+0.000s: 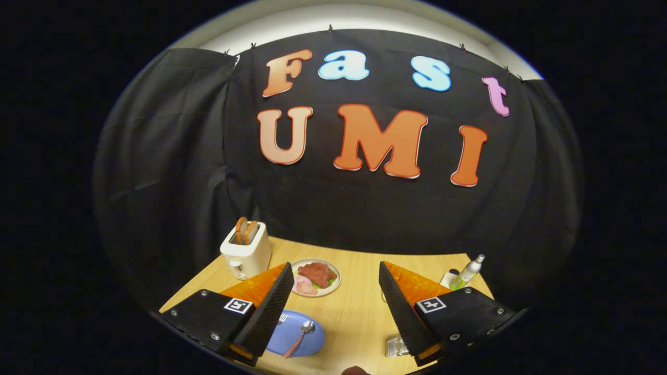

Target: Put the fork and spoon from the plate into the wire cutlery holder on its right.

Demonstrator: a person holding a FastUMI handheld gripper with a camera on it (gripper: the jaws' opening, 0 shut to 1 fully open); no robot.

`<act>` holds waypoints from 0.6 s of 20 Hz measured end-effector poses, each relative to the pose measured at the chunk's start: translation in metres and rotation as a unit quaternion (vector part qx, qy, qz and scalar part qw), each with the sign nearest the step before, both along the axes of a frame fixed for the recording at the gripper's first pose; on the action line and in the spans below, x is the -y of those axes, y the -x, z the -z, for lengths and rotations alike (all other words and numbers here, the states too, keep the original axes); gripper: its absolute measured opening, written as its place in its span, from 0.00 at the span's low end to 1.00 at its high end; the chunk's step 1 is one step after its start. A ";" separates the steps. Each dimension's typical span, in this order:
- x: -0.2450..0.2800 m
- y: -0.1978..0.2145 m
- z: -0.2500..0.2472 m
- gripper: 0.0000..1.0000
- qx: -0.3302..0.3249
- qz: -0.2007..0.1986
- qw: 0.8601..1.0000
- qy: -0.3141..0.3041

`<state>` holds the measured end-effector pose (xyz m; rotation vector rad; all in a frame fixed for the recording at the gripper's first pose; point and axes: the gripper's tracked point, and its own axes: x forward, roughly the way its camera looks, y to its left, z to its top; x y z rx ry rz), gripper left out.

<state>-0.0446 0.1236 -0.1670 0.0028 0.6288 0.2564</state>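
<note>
- Gripper (333, 307) hung above the table (359, 312), 2 fingers spread wide, nothing btwn them but bare wood, no grip on anything.
- 1 blue plate (307, 345) lay low beside the left finger, partly hidden behind it.
- On the plate: 1 spoon (303, 333), bowl end up, handle running down toward the plate's near rim; 1 fork (283, 317), just the tines peeking out at the finger's edge.
- 1 wire cutlery holder (396, 346) sat near the right finger's base, mostly covered by it.
- Beyond the fingers: 1 white plate (333, 289) w/ meat and greens.
- 1 toaster (246, 251) further back-left, 2 bread slices (245, 229) standing in its slots.
- 1 spray bottle (467, 272) back-right, beyond the right finger.
</note>
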 end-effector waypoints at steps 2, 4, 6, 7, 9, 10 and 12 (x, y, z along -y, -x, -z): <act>-0.014 0.009 0.022 0.98 -0.044 -0.010 0.999 0.001; -0.027 0.017 0.045 0.98 -0.084 -0.017 0.996 0.004; -0.037 0.028 0.069 0.98 -0.124 -0.022 0.992 0.011; -0.043 0.036 0.082 0.98 -0.148 -0.026 0.989 0.014; -0.054 0.055 0.110 0.97 -0.194 -0.031 0.980 0.014; -0.060 0.065 0.124 0.97 -0.221 -0.033 0.975 0.011; -0.072 0.083 0.147 0.96 -0.270 -0.032 0.962 -0.006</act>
